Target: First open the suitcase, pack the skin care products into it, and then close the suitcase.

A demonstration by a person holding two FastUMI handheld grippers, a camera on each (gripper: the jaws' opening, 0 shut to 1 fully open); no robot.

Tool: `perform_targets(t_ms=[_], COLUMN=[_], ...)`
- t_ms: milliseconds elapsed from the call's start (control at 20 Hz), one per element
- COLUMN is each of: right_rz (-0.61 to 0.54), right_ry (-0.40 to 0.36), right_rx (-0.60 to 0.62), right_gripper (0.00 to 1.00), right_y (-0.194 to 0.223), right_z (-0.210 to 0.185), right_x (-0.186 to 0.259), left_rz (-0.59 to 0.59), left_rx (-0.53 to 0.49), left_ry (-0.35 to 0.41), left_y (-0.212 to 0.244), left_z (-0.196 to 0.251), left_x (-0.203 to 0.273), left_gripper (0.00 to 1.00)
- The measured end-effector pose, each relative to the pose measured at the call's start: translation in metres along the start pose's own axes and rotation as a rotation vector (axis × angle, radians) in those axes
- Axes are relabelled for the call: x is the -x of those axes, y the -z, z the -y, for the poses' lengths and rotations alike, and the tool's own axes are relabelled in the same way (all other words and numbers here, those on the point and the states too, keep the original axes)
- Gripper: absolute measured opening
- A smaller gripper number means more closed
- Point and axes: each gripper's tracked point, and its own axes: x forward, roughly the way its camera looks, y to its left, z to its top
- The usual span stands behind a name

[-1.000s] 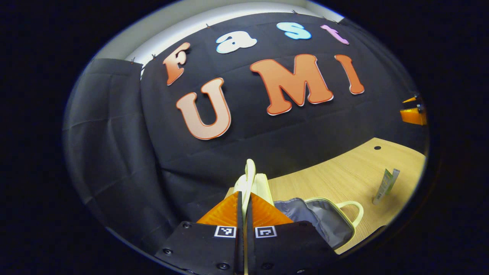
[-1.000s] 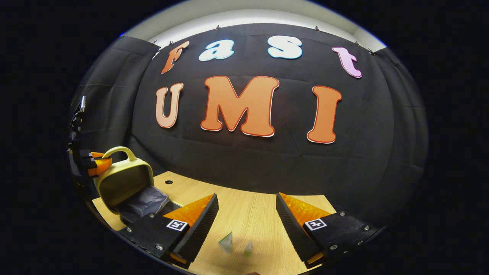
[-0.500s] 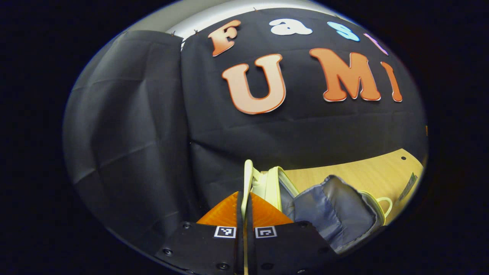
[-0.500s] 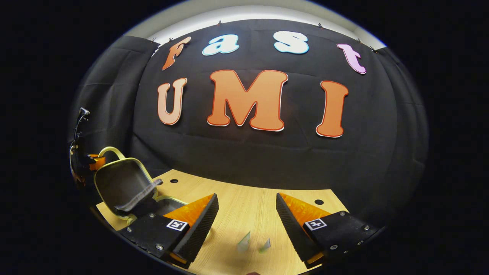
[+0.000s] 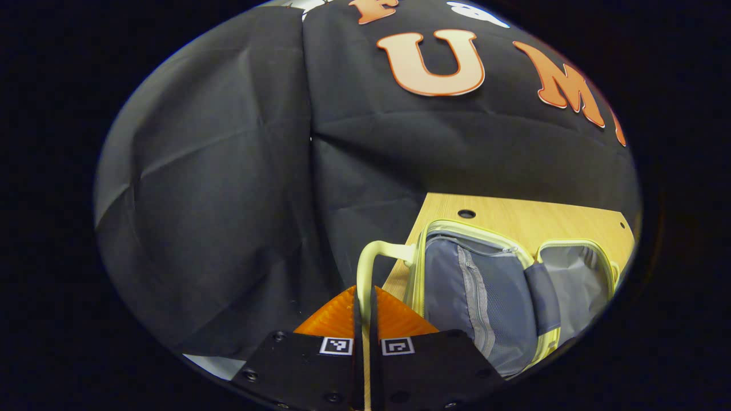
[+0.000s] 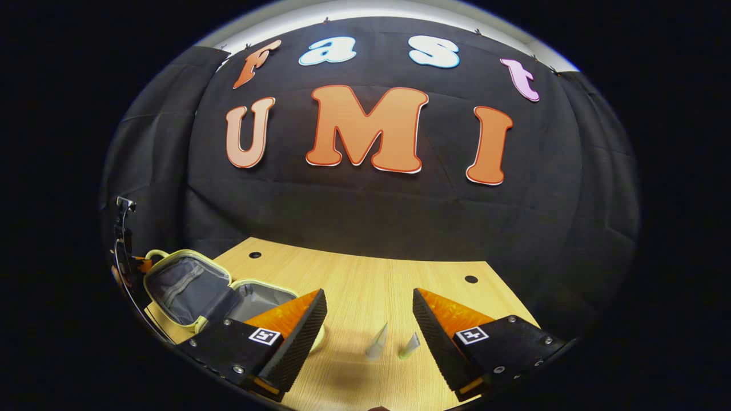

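The left hand-held gripper [image 5: 364,302] pinches the suitcase [image 5: 485,297] lid's handle [image 5: 374,257], laying it open; the right hand-held gripper [image 6: 370,322] gapes empty above two tubes [image 6: 378,348].

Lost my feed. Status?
Left gripper shut on suitcase handle; right gripper open. Suitcase open flat. Two tubes on table, unobstructed.

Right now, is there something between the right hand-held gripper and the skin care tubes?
Nothing visible: the right hand-held gripper is open, and the two tubes lie on bare table just ahead, between its fingers.
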Motion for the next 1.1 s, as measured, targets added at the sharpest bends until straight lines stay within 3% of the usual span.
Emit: perform_targets(t_ms=[100,150,300,400,450,500,550,650,800,1100], right_rz=[-0.019,-0.025,-0.029,-0.03,-0.028,-0.026,-0.027,-0.026,-0.044,-0.103], right_ry=[0.014,0.013,0.007,-0.009,-0.02,-0.028,-0.036,-0.051,-0.103,-0.189], right_rx=[0.005,0.009,0.018,0.008,0.003,0.0,-0.002,-0.005,-0.001,0.033], right_gripper=[0.95,0.96,0.96,0.96,0.96,0.96,0.96,0.96,0.96,0.96], right_y=[0.007,0.009,0.016,0.022,0.024,0.027,0.029,0.036,0.053,0.097], right_z=[0.003,0.005,0.013,0.021,0.024,0.029,0.035,0.049,0.066,0.085], right_x=[0.004,0.006,0.007,0.003,0.001,-0.001,-0.003,-0.006,-0.011,-0.024], left_rz=[-0.036,-0.029,0.06,0.131,0.154,0.178,0.198,0.234,0.267,0.274], left_rx=[-0.012,-0.012,-0.042,-0.068,-0.075,-0.082,-0.089,-0.107,-0.119,-0.203], left_ry=[-0.056,-0.074,-0.043,-0.013,0.004,0.025,0.046,0.084,0.162,0.334], left_y=[0.019,0.016,-0.012,-0.033,-0.041,-0.048,-0.054,-0.061,-0.068,-0.044], left_z=[-0.011,-0.011,0.002,0.028,0.042,0.056,0.073,0.109,0.176,0.315], left_x=[-0.006,-0.003,0.01,0.024,0.035,0.049,0.062,0.09,0.127,0.178], left_gripper=[0.14,0.14,0.19,0.58,0.6,0.75,0.82,0.82,0.95,0.98])
